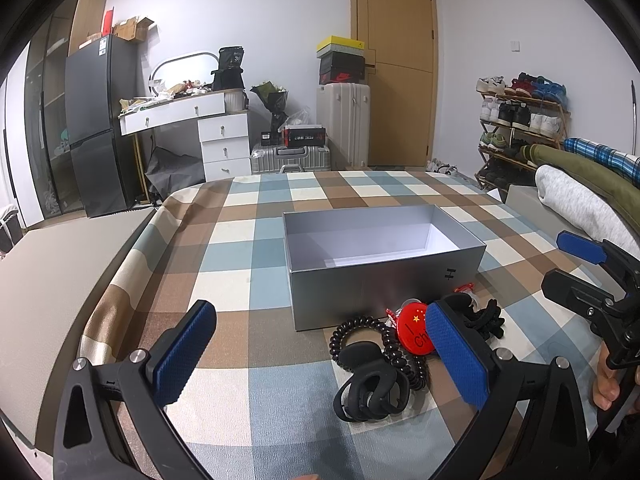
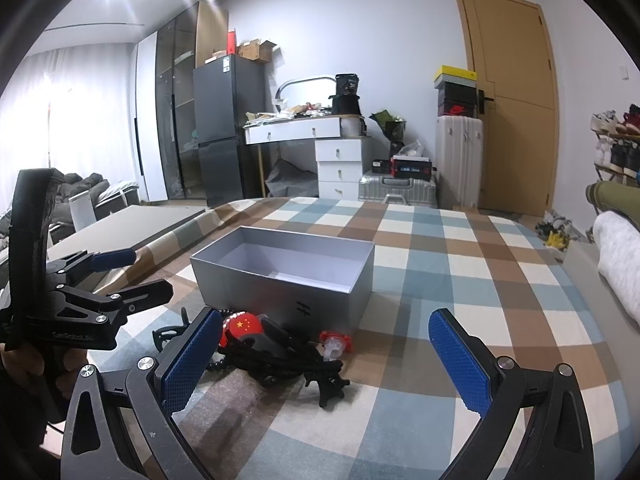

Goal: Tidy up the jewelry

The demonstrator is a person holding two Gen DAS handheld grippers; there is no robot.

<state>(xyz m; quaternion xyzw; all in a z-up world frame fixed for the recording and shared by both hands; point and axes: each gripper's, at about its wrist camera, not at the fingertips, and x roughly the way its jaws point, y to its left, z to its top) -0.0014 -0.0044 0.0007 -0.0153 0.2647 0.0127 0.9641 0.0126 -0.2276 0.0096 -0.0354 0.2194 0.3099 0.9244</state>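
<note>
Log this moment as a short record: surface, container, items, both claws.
surface: checked blue, brown and cream cloth over a bed
container: open silver-grey rectangular cardboard box, nothing visible inside
items: pile on the cloth in front of the box, outside it
item 1: dark beaded bracelet
item 2: round red badge with yellow stars
item 3: black plastic hair claw clip
left claw: open, holding nothing, over the pile
right claw: open, holding nothing, over the pile

Your left tongs (image 1: 320,354) gape wide above checkered cloth (image 1: 240,280). Black hair clip (image 1: 370,392), beaded coil band (image 1: 384,344), red badge (image 1: 414,330) clustered just before open grey box (image 1: 372,292). Right tongs (image 1: 576,268) at frame's right edge.
</note>
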